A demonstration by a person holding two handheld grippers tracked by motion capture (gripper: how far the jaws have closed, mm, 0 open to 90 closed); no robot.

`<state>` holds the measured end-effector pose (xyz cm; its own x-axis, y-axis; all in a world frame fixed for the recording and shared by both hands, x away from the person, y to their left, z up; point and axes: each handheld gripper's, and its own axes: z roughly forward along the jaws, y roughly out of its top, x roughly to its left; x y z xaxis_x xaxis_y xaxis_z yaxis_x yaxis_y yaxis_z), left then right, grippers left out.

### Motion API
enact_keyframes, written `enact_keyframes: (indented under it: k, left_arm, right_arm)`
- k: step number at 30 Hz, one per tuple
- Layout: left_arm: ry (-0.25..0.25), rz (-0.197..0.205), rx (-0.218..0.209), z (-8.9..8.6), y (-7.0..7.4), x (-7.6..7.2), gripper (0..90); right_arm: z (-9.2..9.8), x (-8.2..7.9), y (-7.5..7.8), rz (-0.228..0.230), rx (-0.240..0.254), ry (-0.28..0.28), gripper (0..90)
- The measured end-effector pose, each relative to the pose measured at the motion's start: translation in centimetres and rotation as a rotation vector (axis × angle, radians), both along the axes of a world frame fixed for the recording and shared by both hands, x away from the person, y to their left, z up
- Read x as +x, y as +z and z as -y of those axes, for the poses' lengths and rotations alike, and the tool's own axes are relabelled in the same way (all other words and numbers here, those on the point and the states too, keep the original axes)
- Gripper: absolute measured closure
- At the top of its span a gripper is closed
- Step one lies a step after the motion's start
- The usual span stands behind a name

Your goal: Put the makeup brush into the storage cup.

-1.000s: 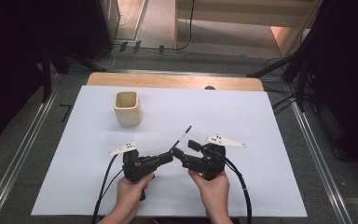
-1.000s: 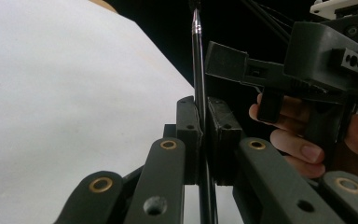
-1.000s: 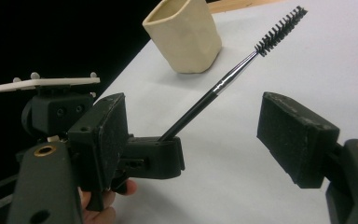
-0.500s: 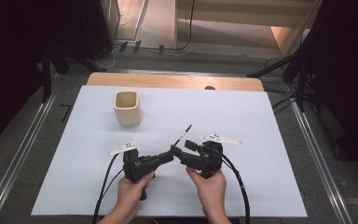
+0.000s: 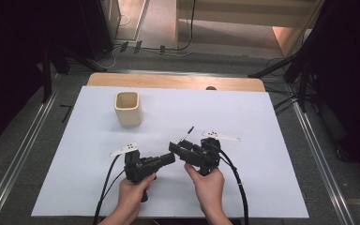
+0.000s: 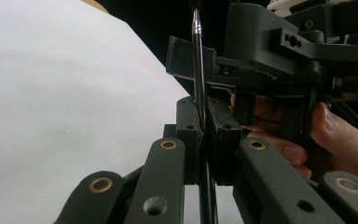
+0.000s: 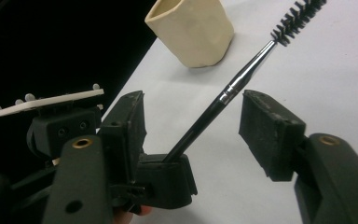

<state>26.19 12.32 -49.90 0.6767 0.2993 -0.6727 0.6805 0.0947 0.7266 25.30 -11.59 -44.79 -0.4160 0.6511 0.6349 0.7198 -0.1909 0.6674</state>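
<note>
The white table (image 5: 262,178) carries a beige cup (image 5: 128,108) at its far left part, well apart from both hands, which meet near the front edge. The left gripper (image 5: 168,158) is clamped tight on the handle of a thin black brush (image 7: 233,91); in the left gripper view the stem (image 6: 197,70) stands pinched between its two pads and rises past the right gripper's body. The right gripper (image 7: 191,126) has its jaws apart around the same stem. They have just been closing, but the pads do not press on the stem yet, which crosses the gap slantwise with the bristle head pointing toward the cup.

The biggest risk, I think, is the handover: if the left gripper lets go before the right pads really bite, the brush drops on the table. Because the stem lies oblique between the pads, closing may push it sideways or turn it. A smaller risk is that the two grippers, so near, knock each other, or that the thin stem bends
</note>
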Motion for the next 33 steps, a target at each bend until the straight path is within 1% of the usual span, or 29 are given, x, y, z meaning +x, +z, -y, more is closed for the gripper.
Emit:
enact_keyframes:
  k: [3,5,6,10,14,15,19,21,25,26,28,29,30,31,32,33]
  left_arm:
    - [-0.005,0.002,-0.001,0.1,0.0,0.0,84.8]
    - [-0.008,0.002,-0.003,0.1,0.0,-0.1,84.8]
    - [-0.010,0.004,-0.003,0.2,0.0,-0.2,84.8]
    - [-0.018,0.005,-0.001,0.3,0.0,-0.3,84.8]
    - [-0.018,0.005,-0.005,0.2,-0.1,-0.2,84.8]
    - [-0.018,0.005,-0.005,0.2,-0.1,-0.2,84.8]
    - [-0.020,0.007,-0.013,0.2,0.0,-0.3,84.7]
    - [-0.021,0.011,-0.013,0.3,0.0,-0.3,84.7]
    - [-0.024,0.014,-0.010,0.3,0.0,-0.3,84.7]
    - [-0.024,0.015,-0.006,0.3,0.0,-0.4,84.5]
    - [-0.031,0.008,-0.014,0.4,0.0,-0.3,84.3]
    - [-0.037,0.002,-0.005,0.5,0.1,-0.3,83.9]
    - [-0.042,0.004,0.006,0.5,0.1,-0.4,83.6]
    - [-0.045,0.001,0.010,0.6,0.2,-0.4,81.9]
    - [-0.056,0.002,0.021,0.6,0.3,-0.3,69.2]
    - [-0.057,0.003,0.033,0.7,0.4,-0.3,67.9]
  right_arm:
    - [-0.1,0.3,-0.1,-0.020,0.022,0.005,47.9]
    - [-0.1,0.5,-0.1,-0.047,0.041,0.013,51.4]
    - [-0.1,0.6,-0.2,-0.047,0.039,0.014,52.3]
    - [0.0,0.8,-0.2,-0.059,0.061,0.009,59.2]
    - [0.2,1.0,-0.3,-0.093,0.089,0.014,65.7]
    - [0.3,1.1,-0.3,-0.092,0.095,0.014,66.4]
    - [0.4,1.2,-0.3,-0.102,0.125,0.018,74.7]
    - [0.5,1.3,-0.3,-0.106,0.132,0.018,78.4]
    - [0.6,1.3,-0.4,-0.113,0.141,0.025,80.6]
    - [0.6,1.3,-0.3,-0.122,0.147,0.026,81.2]
    - [0.7,1.4,-0.4,-0.125,0.164,0.032,82.3]
    - [0.7,1.4,-0.4,-0.130,0.175,0.039,83.2]
    - [0.8,1.4,-0.3,-0.133,0.186,0.050,84.0]
    - [0.8,1.5,-0.3,-0.136,0.192,0.058,84.4]
    - [0.8,1.5,-0.3,-0.142,0.198,0.067,85.6]
    - [0.8,1.5,-0.2,-0.148,0.201,0.075,85.6]
